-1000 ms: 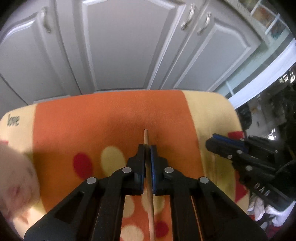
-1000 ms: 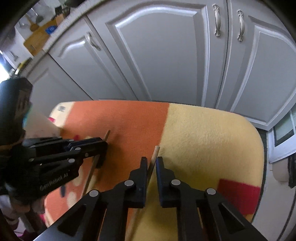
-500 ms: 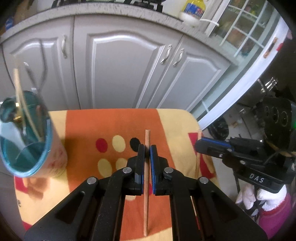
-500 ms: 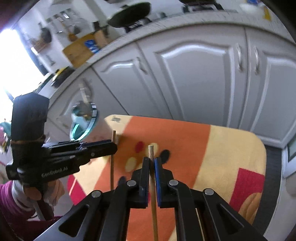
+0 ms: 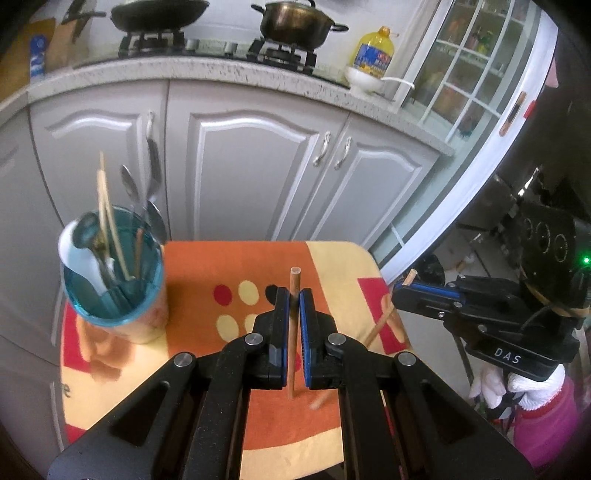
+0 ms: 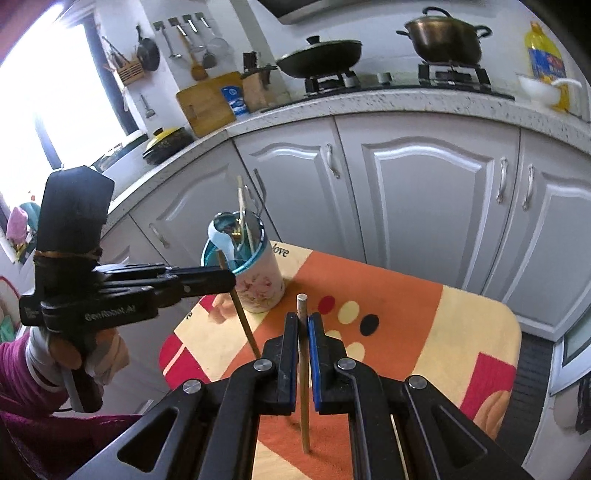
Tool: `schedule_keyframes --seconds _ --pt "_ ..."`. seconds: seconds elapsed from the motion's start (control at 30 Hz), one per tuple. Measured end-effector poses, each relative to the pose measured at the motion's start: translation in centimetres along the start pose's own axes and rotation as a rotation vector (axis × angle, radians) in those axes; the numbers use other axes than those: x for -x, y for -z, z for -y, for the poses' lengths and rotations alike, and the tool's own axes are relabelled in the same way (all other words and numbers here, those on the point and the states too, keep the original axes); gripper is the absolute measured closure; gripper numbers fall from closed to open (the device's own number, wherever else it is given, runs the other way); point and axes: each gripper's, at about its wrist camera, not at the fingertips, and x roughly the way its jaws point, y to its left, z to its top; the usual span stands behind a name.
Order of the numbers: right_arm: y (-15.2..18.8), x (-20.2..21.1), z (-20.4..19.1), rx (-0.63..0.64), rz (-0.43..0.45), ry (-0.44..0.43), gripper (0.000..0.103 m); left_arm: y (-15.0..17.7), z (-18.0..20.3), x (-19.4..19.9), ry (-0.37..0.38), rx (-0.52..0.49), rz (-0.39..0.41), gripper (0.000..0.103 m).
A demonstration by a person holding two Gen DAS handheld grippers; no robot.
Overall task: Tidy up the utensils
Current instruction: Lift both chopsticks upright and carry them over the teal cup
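Left wrist view: the left gripper (image 5: 291,306) clamps a thin wooden chopstick (image 5: 293,332) upright above the orange-and-yellow cloth-covered table (image 5: 229,258), right of the blue-rimmed utensil cup (image 5: 114,284).

Right wrist view: the right gripper (image 6: 303,334) pinches a second wooden chopstick (image 6: 303,369), near that cup (image 6: 255,284).

Table (image 5: 332,258) stands before cabinet doors (image 5: 251,166). Utensil cup (image 5: 114,288) sits on table's left rear corner, chopsticks and spoons upright inside. Left gripper (image 5: 290,306) above table middle, chopstick (image 5: 294,295) upright between fingers. Right gripper (image 6: 303,328) to its right, second chopstick (image 6: 303,369) upright. Stove pots (image 5: 295,22) on counter behind.
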Motion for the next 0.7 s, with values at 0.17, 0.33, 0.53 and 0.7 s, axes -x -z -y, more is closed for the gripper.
schedule_keyframes --seconds 0.17,0.33,0.53,0.7 --pt "-1.6 0.8 -1.7 0.047 0.023 -0.005 0.098 -0.6 -0.5 2.4 -0.014 -0.005 0.039 0.099" --pt "-4.1 1.8 -3.6 0.097 0.065 -0.009 0.098 -1.8 -0.9 4.7 -0.03 -0.012 0.076 0.099" --pt "-6.9 2.2 -6.2 0.173 0.09 -0.014 0.098 -3.7 -2.5 8.2 -0.058 0.0 0.131 0.099" --pt "-9.6 2.4 -8.2 0.218 0.117 -0.032 0.098 -5.6 -4.0 11.3 -0.103 0.006 0.179 0.099"
